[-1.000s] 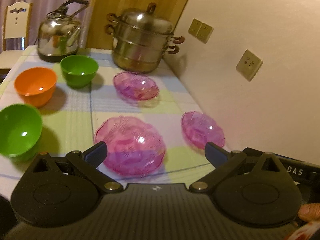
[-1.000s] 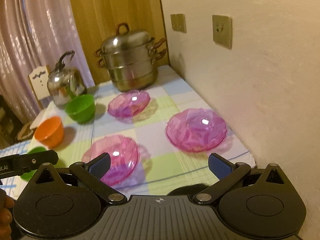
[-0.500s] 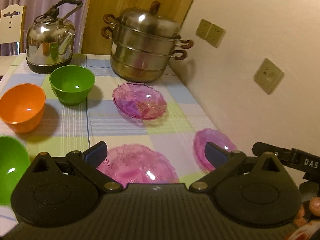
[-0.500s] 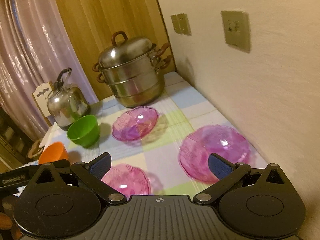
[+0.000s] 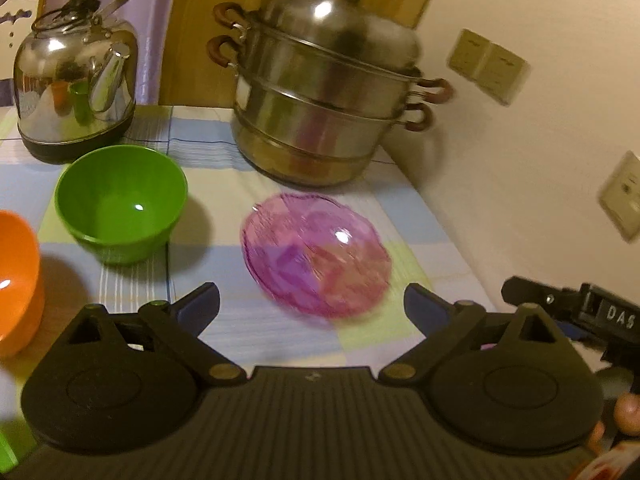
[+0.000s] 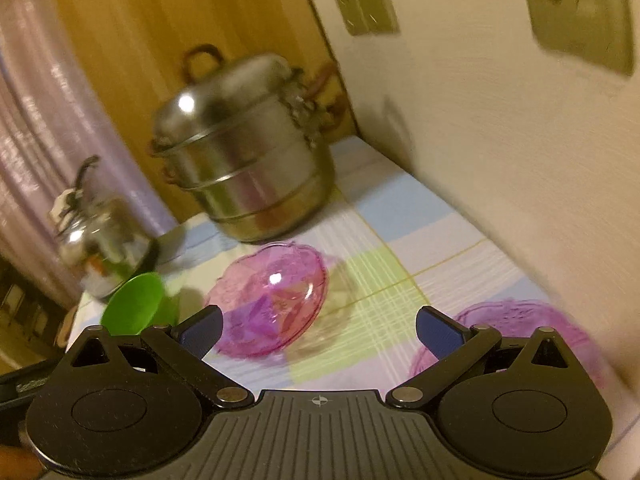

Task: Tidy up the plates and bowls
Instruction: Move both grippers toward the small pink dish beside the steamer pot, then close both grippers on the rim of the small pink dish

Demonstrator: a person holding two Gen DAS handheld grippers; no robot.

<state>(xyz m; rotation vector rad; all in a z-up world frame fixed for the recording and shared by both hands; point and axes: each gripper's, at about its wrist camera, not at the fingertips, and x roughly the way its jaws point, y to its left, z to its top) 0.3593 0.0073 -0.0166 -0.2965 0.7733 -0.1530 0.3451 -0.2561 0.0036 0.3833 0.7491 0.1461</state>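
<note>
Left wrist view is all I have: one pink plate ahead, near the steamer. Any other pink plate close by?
Observer: Yes, a second pink plate lies by the wall, partly behind the right gripper's right finger.
Operator: Right gripper holding anything?
Observer: No, its jaws stand wide open, nothing between them.
Operator: What's it pointing at?
Observer: The far pink plate, which lies in front of the steamer pot.
</note>
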